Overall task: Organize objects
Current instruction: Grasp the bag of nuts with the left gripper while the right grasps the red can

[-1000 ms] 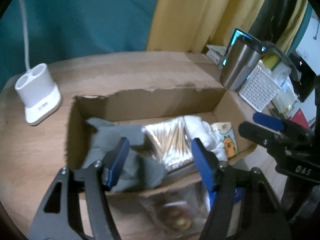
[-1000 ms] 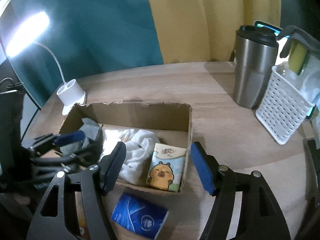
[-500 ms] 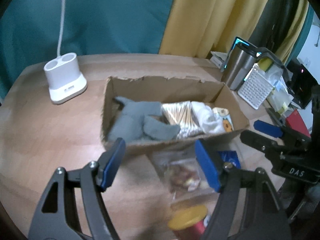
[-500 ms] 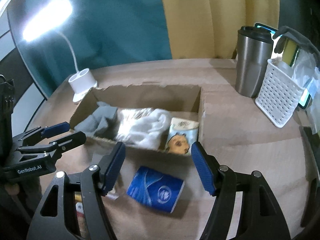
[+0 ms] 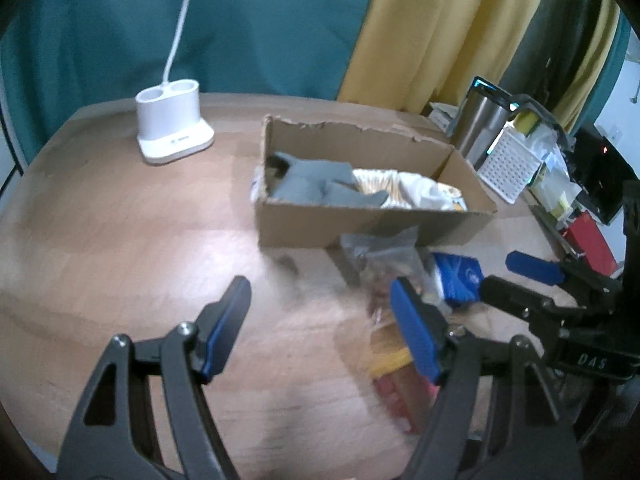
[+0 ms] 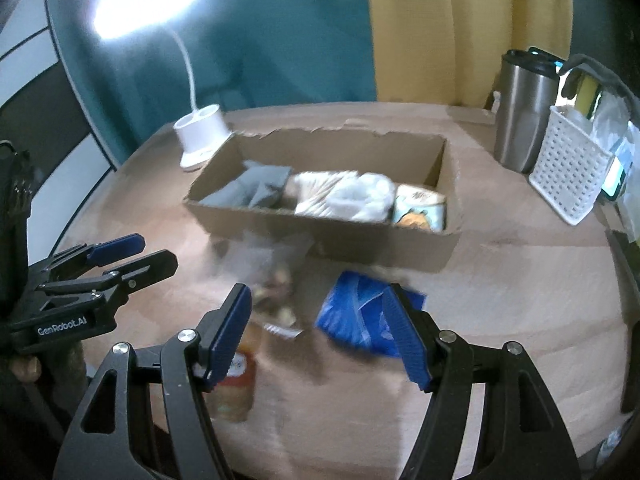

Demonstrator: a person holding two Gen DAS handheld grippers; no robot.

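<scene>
An open cardboard box (image 5: 360, 226) (image 6: 320, 236) stands on the wooden table. It holds grey cloth (image 6: 256, 188), a pack of cotton swabs (image 6: 316, 192), white cloth (image 6: 360, 196) and a cartoon tissue pack (image 6: 420, 208). In front of it lie a clear snack bag (image 5: 384, 256) (image 6: 272, 280), a blue pack (image 6: 356, 312) (image 5: 456, 276) and a red can with a yellow lid (image 5: 396, 384) (image 6: 236, 380). My left gripper (image 5: 320, 328) is open and empty, back from the box. My right gripper (image 6: 320, 328) is open and empty above the blue pack.
A white lamp base (image 5: 172, 128) (image 6: 200, 136) stands left of the box. A steel tumbler (image 6: 520, 112) and a white perforated basket (image 6: 568, 164) stand at the right, with clutter behind them. The round table's edge curves at the left.
Both grippers have drawn back and up from the box. The grey cloth now lies in the box, and the loose items in front of the box have come into view.
</scene>
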